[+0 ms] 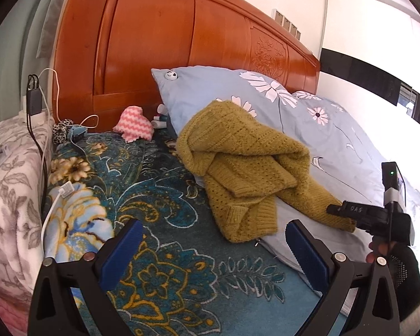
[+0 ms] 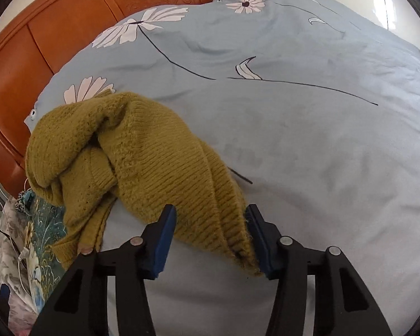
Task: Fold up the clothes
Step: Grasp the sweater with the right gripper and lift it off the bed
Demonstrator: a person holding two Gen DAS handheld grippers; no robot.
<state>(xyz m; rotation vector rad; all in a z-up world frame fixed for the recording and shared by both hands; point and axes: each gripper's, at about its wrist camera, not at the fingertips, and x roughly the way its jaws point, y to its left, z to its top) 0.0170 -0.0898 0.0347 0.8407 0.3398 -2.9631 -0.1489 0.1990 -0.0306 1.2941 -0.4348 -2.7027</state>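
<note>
A mustard-yellow knitted sweater [image 1: 238,165] lies crumpled on the light blue flowered duvet [image 1: 336,140], partly spilling onto the teal patterned blanket [image 1: 168,196]. My left gripper [image 1: 212,240] is open and empty above the blanket, just short of the sweater's lower hem. In the right wrist view the sweater [image 2: 142,162] has one ribbed end lying between my right gripper's [image 2: 210,224] open jaws; the blue pads [image 2: 162,240] stand on either side of the knit. The right gripper's body [image 1: 378,215] also shows at the sweater's right end.
An orange wooden headboard [image 1: 182,42] stands behind. A pink zigzag cloth [image 1: 134,124], small bottles and charger cables [image 1: 50,140] lie near it. A grey-flowered blanket [image 1: 11,184] is at the left edge. The duvet [image 2: 322,140] spreads to the right.
</note>
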